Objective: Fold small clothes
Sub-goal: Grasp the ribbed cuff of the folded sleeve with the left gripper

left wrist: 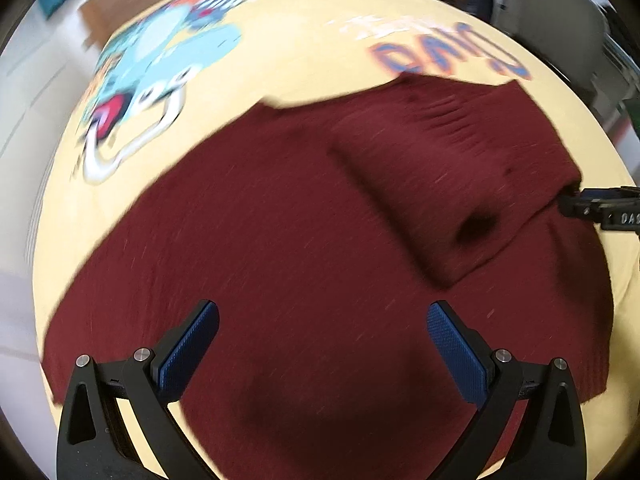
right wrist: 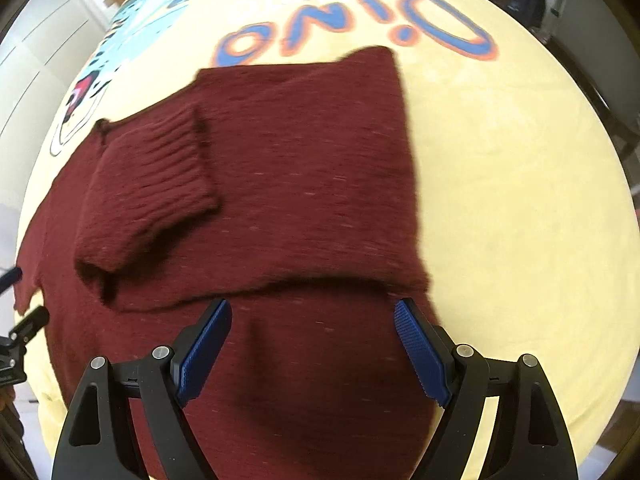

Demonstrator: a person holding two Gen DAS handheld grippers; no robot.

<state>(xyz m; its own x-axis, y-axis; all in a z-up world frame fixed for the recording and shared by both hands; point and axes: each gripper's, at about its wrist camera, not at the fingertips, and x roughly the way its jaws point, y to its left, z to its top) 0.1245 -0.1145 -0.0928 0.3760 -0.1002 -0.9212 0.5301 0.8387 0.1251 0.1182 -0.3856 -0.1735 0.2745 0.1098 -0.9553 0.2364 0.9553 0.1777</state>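
Observation:
A dark red knitted sweater [left wrist: 280,232] lies spread on a yellow cloth, with one side and its ribbed sleeve cuff [left wrist: 452,184] folded over onto the body. It also shows in the right wrist view [right wrist: 304,168], with the ribbed cuff [right wrist: 152,176] at the left. My left gripper [left wrist: 322,320] is open and empty, hovering over the sweater's lower part. My right gripper [right wrist: 312,316] is open and empty, just above the folded edge. The right gripper's tip shows at the right edge of the left wrist view [left wrist: 600,208], next to the sweater.
The yellow cloth [right wrist: 520,184] carries a blue cartoon dinosaur print [left wrist: 160,52] and the blue word "Dino" [right wrist: 360,28]. A brown wooden piece of furniture [left wrist: 120,4] and a white floor lie beyond. The left gripper's fingers [right wrist: 28,320] show at the left edge.

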